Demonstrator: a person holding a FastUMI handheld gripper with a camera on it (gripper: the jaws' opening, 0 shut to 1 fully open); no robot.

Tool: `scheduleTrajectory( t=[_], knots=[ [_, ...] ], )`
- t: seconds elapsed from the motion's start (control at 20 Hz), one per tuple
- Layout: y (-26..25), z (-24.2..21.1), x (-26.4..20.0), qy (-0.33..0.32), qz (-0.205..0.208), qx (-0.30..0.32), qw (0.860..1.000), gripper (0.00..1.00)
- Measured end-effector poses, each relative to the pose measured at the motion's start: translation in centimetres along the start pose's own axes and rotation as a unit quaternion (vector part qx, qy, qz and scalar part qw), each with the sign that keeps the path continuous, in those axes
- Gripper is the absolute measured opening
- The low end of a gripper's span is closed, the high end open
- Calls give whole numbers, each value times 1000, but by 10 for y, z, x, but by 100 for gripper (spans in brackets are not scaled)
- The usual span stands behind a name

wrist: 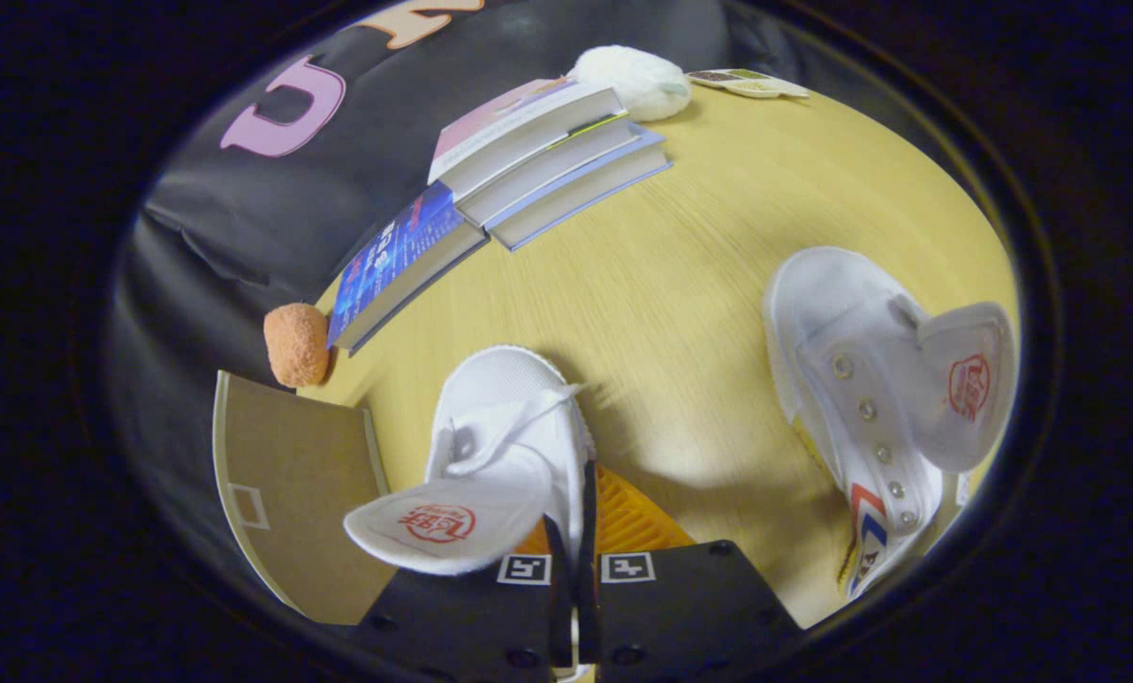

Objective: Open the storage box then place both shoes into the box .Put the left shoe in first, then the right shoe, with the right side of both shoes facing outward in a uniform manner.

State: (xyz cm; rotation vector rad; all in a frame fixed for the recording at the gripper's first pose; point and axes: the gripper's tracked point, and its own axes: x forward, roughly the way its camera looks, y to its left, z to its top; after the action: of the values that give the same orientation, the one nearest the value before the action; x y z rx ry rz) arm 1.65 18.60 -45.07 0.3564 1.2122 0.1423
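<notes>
Tool (pixel 574 555): fingers pinched on white shoe (pixel 505 446), apparently its side wall; second shoe (pixel 870 408) well apart; bare table (pixel 680 313) between.

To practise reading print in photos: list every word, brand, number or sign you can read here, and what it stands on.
Nothing reads clearly.
Red logo on the tongue of the white canvas shoe, pinched between the closed tongs: blurred.
Red logo on the tongue of the second white canvas shoe: blurred.
Cover of the blue book: print too small.
Square markers on the tongs: patterns, not words.
</notes>
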Motion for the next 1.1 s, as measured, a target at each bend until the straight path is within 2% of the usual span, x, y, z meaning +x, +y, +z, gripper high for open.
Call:
scheduleTrajectory(
  t=[0.25,0.45,0.6,0.9,1.1],
  knots=[
    [16,-14,-27,47,86,118,988,5],
    [36,-9,-72,51,141,149,977,5],
    [66,-5,-114,61,202,177,961,5],
    [139,0,-169,73,277,165,944,5],
    [202,-6,-190,88,320,143,932,5]
  ],
)
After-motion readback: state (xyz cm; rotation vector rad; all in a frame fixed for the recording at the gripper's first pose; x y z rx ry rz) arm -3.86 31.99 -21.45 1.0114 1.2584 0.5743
